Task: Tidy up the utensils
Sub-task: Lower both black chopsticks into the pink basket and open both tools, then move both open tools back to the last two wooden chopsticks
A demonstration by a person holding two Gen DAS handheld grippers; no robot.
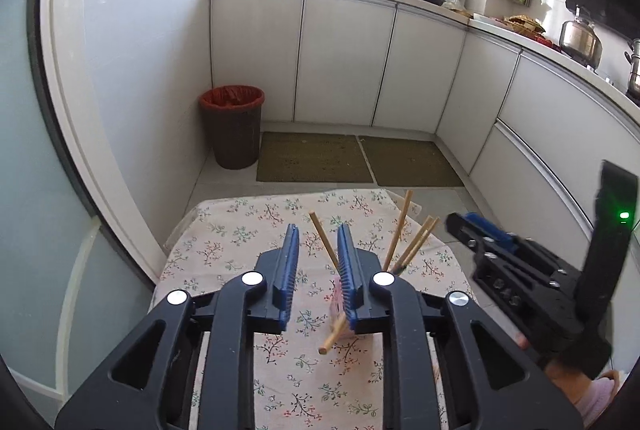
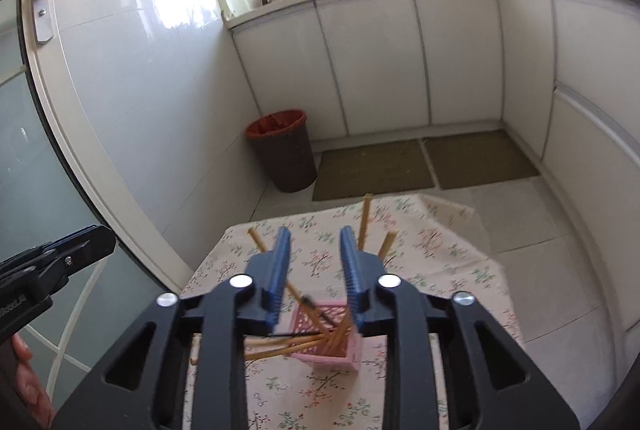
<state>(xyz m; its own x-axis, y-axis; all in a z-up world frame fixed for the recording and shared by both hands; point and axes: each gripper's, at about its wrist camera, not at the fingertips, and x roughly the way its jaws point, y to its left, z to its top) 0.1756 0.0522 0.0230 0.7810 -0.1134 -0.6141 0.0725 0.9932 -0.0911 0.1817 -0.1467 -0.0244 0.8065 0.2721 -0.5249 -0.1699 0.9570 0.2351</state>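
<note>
A small pink basket (image 2: 332,340) stands on the floral tablecloth (image 2: 440,270) and holds several wooden chopsticks (image 2: 280,348) that lean out in different directions. In the left wrist view the basket (image 1: 336,304) is mostly hidden behind my left gripper's right finger; chopsticks (image 1: 402,230) stick up past it, and one (image 1: 323,240) crosses between the fingers. My left gripper (image 1: 318,250) is open just above the basket. My right gripper (image 2: 314,254) is open above the basket, empty. It also shows in the left wrist view (image 1: 472,226), at the right.
A brown bin with a red liner (image 1: 234,126) stands on the floor by the wall. Two green mats (image 1: 356,158) lie before white cabinets (image 1: 340,58). The countertop (image 1: 500,26) carries pots and kitchenware. The table's far edge (image 1: 288,196) is close ahead.
</note>
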